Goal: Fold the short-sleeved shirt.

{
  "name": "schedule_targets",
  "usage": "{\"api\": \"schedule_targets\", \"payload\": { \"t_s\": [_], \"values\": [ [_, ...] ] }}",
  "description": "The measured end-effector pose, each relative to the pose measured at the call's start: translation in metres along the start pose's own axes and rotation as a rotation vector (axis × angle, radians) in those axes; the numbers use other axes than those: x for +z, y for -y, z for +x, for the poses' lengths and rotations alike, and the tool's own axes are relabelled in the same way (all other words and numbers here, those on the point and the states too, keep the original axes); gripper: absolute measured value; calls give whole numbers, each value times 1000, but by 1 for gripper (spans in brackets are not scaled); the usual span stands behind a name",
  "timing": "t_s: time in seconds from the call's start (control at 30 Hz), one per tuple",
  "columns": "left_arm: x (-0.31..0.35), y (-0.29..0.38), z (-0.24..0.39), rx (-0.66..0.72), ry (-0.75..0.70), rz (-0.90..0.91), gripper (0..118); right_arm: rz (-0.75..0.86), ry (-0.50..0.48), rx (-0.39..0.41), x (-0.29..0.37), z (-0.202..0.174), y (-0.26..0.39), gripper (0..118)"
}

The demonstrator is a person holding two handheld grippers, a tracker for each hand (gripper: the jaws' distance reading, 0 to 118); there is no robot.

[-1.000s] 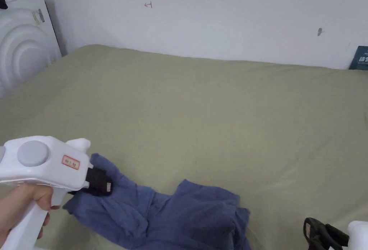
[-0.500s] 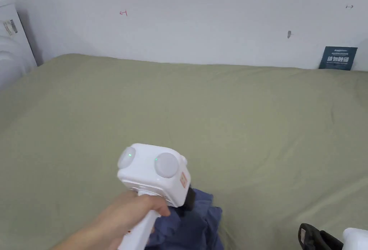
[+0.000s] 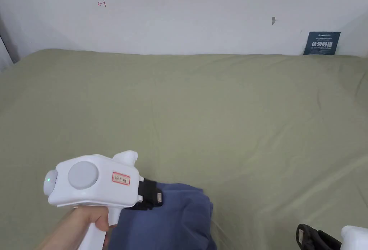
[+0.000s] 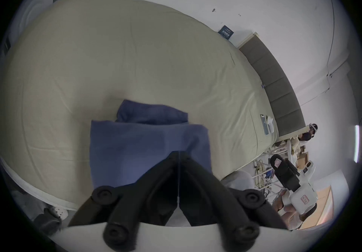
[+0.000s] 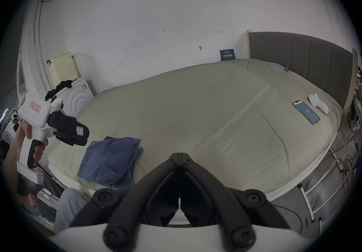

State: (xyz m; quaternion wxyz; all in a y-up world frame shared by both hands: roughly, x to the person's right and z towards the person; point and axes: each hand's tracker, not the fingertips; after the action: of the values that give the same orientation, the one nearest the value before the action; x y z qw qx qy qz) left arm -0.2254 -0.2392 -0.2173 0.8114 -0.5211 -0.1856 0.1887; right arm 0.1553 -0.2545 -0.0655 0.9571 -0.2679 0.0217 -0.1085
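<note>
The soft blue short-sleeved cotton shirt (image 5: 109, 160) lies bundled just below the left claw (image 5: 78, 134), whose jaws look pressed together on nothing, like the right claw (image 5: 179, 155); better to smooth its 2 layers flat first.

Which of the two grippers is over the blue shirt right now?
The left gripper, white-bodied with black jaws closed together, hangs over the folded blue cotton shirt on the olive-green bed sheet. The right gripper sits off the shirt, near the bed's edge.
</note>
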Motion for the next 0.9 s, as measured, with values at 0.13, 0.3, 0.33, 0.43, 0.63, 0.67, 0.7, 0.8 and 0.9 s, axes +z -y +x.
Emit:
{"api": "schedule_targets", "payload": {
  "t_s": [0.13,0.3,0.33,0.43,0.63,0.67,0.7,0.8,0.9],
  "values": [
    [-45,18,-10,14,164,-69,0,-21,-7,-2,-5,-5,1,2],
    [-112,35,-5,35,293,-118,0,-56,-20,-5,-9,-7,3,2],
    [-121,37,-10,47,313,-116,0,-67,-26,-5,-10,-8,4,2],
    [-121,35,-22,150,382,-98,0,-100,-51,-10,-17,-10,5,2],
    [-54,17,-27,32,305,-37,0,-198,-250,9,-57,-42,-8,2],
    [-37,13,-31,26,293,-9,0,-238,-346,-27,-73,-49,-11,2],
    [-22,11,-35,12,284,25,0,-270,-417,-71,-87,-54,-13,2],
    [15,6,-55,2,224,68,0,-429,-655,-234,-144,-65,-8,2],
    [32,1,-82,10,148,90,0,-586,-785,-343,-196,-63,15,2]
  ]
}}
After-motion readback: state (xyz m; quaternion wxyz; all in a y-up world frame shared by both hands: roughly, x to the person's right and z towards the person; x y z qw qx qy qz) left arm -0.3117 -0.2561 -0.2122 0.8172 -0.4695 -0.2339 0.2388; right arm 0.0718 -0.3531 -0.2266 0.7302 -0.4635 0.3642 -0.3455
